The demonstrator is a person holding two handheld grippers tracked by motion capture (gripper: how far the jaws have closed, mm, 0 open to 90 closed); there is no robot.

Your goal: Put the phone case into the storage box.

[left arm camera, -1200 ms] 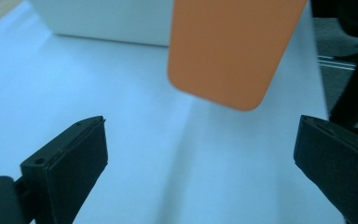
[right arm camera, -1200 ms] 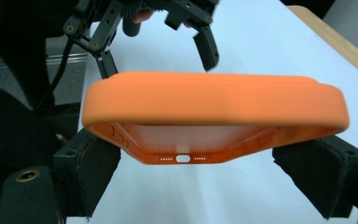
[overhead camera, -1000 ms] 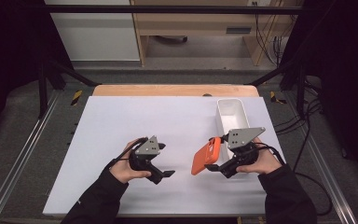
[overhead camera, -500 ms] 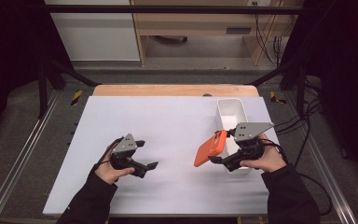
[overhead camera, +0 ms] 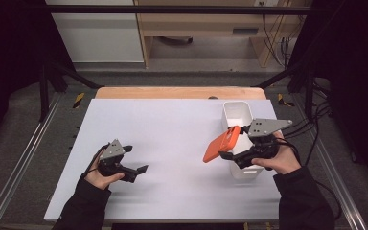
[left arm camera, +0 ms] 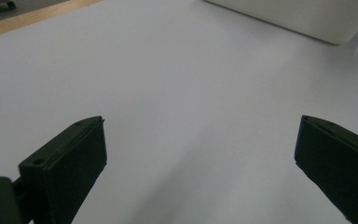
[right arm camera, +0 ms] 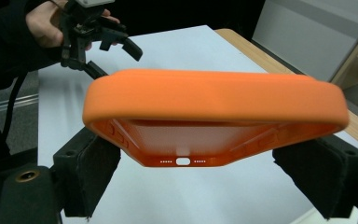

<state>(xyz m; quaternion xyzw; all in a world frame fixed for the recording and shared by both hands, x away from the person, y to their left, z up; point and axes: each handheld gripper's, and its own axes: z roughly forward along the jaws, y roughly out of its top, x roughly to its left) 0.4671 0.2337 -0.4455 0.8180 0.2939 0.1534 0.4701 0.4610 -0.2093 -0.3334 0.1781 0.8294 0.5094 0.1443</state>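
An orange phone case (overhead camera: 222, 143) hangs tilted above the table, and my right gripper (overhead camera: 230, 149) is shut on its lower end beside a white bin (overhead camera: 239, 115). In the right gripper view the case (right arm camera: 214, 107) spans the two black jaws of that gripper (right arm camera: 205, 161), open side down. My left gripper (overhead camera: 135, 159) is at the front left of the white board, open; its jaws have just been opening, with nothing between them. The left gripper view has bare white board between the wide-set jaws of the left gripper (left arm camera: 200, 163).
The white bin (left arm camera: 298, 18) stands on the right half of the white table board (overhead camera: 172, 124). A wooden strip (overhead camera: 172, 92) runs along the board's far edge. Metal rails (overhead camera: 24, 158) flank the table. The left gripper (right arm camera: 102, 37) is far off in the right gripper view.
My left hand has moved left, away from the case, toward the front-left of the board. My right gripper has moved the orange case slightly up and right, toward the bin.
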